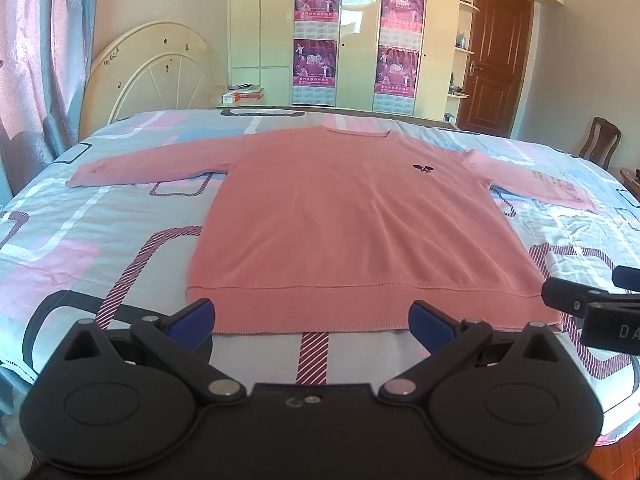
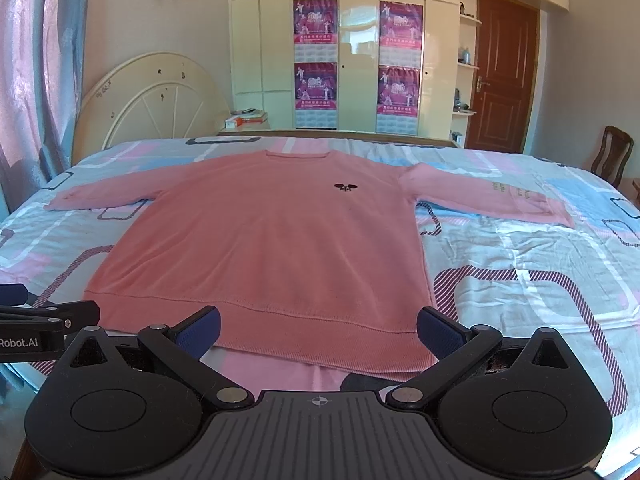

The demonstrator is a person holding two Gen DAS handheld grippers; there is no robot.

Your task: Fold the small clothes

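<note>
Left tool fills the bottom of its frame, blue pads spread wide, gripping nothing, just short of the hem. Right tool likewise spread and unloaded at the bottom of its frame. Pink sweater lies flat, centre frame, both sleeves out sideways, small dark emblem on the chest. Bed carries a pastel sheet with striped rounded rectangles. Upper frame: cream wardrobe with four purple posters, brown door upper right, curved headboard upper left.
</note>
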